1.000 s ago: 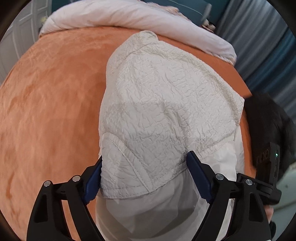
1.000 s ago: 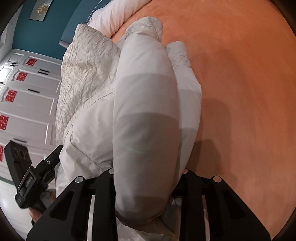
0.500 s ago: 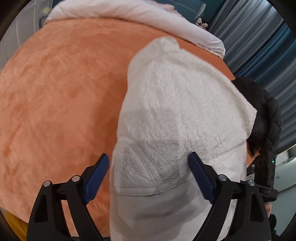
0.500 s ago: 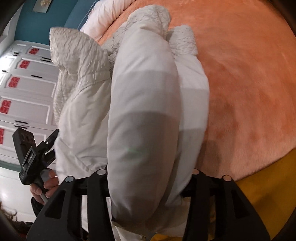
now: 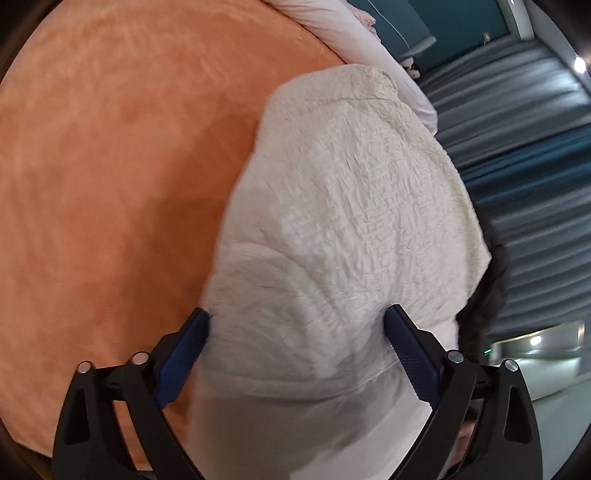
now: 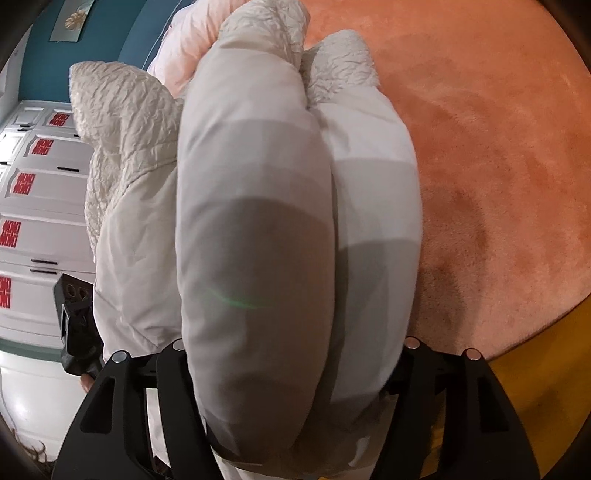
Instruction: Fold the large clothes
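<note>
A large white puffy jacket [image 5: 351, 221] with crinkled fabric lies folded on the orange bed cover [image 5: 110, 184]. My left gripper [image 5: 295, 332] stands wide open; the jacket's near end fills the gap between its blue pads [image 5: 181, 354], barely brushing them. In the right wrist view a thick smooth roll of the jacket [image 6: 258, 184] bulges between the jaws of my right gripper [image 6: 291, 354]. Those jaws are opening, and the fabric hides their pads. The left gripper [image 6: 74, 321] shows at the left of that view, beside the jacket.
A pale duvet [image 5: 351, 29] lies at the bed's far end. Grey curtains [image 5: 535, 147] hang to the right, with a person's dark hair [image 5: 487, 295] in front of them. White cabinets with red marks [image 6: 37, 221] stand on the left. The bed's yellow side [image 6: 535, 387] runs along the near edge.
Both grippers' jaws have spread wider around the jacket. Both hands have drawn back toward the bed's near edge, and the yellow side has come into the right view. The left view has swung right.
</note>
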Demonstrator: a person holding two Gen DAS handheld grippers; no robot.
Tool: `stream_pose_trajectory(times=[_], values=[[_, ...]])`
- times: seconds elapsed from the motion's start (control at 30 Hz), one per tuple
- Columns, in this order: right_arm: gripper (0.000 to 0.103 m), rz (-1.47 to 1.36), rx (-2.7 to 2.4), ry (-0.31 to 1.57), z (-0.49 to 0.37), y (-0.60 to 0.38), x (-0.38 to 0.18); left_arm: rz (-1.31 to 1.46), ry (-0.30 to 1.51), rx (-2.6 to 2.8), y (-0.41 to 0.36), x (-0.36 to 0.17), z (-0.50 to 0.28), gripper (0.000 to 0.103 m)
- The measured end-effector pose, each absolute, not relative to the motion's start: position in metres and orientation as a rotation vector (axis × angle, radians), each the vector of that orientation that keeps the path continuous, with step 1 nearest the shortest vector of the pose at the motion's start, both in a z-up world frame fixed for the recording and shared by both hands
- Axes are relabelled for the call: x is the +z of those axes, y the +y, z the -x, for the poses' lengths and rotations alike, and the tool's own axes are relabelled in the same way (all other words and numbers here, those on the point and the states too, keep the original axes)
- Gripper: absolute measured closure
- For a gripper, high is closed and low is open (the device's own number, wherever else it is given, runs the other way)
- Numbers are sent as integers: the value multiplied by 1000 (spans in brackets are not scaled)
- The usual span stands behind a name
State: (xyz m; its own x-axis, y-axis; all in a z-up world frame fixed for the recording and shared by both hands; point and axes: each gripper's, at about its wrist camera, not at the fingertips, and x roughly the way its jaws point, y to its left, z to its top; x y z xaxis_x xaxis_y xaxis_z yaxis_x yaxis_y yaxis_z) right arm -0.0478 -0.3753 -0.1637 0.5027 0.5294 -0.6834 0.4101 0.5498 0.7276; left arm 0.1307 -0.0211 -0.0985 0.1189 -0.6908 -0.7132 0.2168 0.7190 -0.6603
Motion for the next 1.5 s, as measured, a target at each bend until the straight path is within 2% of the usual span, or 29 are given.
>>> stream_pose_trajectory(times=[0.03, 0.13, 0.2, 0.27, 0.43, 0.73, 0.9, 1.07, 1.2, 1.33, 1.43, 1.5], values=[[42, -1043, 87, 1097, 45, -377, -163, 442, 1289, -691, -25, -97, -129, 8], [60, -989, 83, 1086, 43, -373, -147, 357, 1255, -722, -41, -81, -122, 12], [73, -919, 84, 1068, 42, -369, -132, 305, 1219, -732, -48, -66, -114, 23], [77, -886, 86, 1046, 44, -365, -120, 284, 1182, -751, -49, -51, -105, 27], [79, -810, 78, 967, 58, -351, -81, 256, 1079, -792, -47, -8, -86, 31], [79, -685, 125, 662, 80, -337, 27, 239, 728, -880, -33, 115, -56, 34], [79, -574, 221, 504, 52, -319, 96, 248, 499, -880, -3, 182, -49, 34], [78, -521, 302, 417, -9, -293, 130, 237, 355, -830, 27, 217, -71, 34], [76, -534, 350, 430, -59, -288, 124, 258, 337, -775, 47, 211, -113, 34], [75, -543, 357, 506, -115, -280, 93, 290, 400, -708, 64, 169, -173, 34], [70, -586, 327, 609, -179, -271, 38, 309, 488, -620, 67, 116, -230, 34], [63, -619, 241, 732, -220, -272, -20, 279, 591, -542, 61, 60, -276, 33]])
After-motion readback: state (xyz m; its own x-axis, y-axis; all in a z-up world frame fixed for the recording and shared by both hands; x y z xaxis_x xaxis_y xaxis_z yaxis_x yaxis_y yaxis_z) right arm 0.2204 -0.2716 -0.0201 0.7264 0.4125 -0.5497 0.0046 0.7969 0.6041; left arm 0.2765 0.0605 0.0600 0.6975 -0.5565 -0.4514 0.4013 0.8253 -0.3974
